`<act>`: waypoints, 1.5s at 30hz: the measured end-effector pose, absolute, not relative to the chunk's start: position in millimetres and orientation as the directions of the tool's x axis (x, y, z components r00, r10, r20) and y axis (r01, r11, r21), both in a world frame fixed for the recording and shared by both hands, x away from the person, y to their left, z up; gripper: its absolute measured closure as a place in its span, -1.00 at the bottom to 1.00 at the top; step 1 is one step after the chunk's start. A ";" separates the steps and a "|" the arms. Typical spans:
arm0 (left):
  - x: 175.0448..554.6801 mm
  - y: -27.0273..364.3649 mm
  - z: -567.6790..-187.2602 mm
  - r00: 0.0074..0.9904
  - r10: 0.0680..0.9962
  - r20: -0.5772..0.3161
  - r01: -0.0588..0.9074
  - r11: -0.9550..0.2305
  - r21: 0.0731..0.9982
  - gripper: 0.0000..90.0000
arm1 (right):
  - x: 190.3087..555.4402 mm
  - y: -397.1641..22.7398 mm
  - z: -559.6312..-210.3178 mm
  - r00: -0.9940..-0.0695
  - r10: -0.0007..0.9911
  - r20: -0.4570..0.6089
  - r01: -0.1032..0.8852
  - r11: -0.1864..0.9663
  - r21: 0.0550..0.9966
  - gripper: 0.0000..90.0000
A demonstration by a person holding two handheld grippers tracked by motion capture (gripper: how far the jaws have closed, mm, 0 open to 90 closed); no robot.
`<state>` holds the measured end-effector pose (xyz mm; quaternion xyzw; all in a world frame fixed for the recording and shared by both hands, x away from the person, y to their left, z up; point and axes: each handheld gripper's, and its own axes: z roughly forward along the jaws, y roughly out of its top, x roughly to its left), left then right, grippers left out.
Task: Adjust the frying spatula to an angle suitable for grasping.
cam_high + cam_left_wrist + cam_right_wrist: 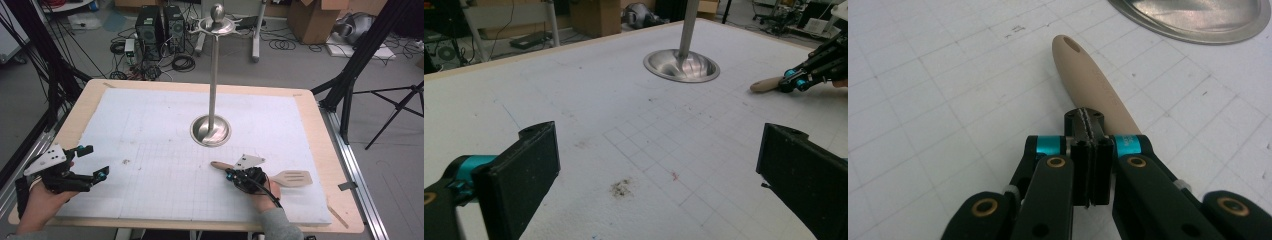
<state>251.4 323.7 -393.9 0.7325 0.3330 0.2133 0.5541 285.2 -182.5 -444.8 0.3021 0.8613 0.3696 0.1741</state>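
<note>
**Wooden spatula on the desk, right fingers closed over its handle**

Wood-coloured spatula [277, 175] lay flat on the white gridded foam sheet [165, 150] covering the desk [320, 125], front right area. Slotted blade pointed toward the right edge, handle tip pointed left toward the centre.

Right gripper [234, 176] sat over the middle of the handle, hand [262, 192] behind it. In the right gripper view the right gripper's fingers [1083, 131] were pressed together, pad to pad, no gap visible. The handle [1093, 82] ran out from beneath them and ahead, rounded end with the hanging hole farthest from the camera. Fingers looked to be on top of the handle, not around it; whether they touched it, I couldn't tell. Handle was offset slightly to the right of the finger line.

Left gripper [89, 161] was at the front left of the desk, held in the left hand [42, 202], well apart from the spatula. Its fingers [526, 170] were spread wide with nothing between them, just bare foam with a small dark smudge [622, 187].

Steel stand [212, 127] with a round dished base stood upright near the desk centre, just beyond the spatula's handle tip, not touching it.
</note>
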 end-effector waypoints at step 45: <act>262.3 317.2 -391.7 0.714 0.695 -0.087 0.235 -0.120 0.965 -0.91 | 280.5 -244.4 -415.7 -0.592 0.800 0.096 0.500 0.271 0.823 1.00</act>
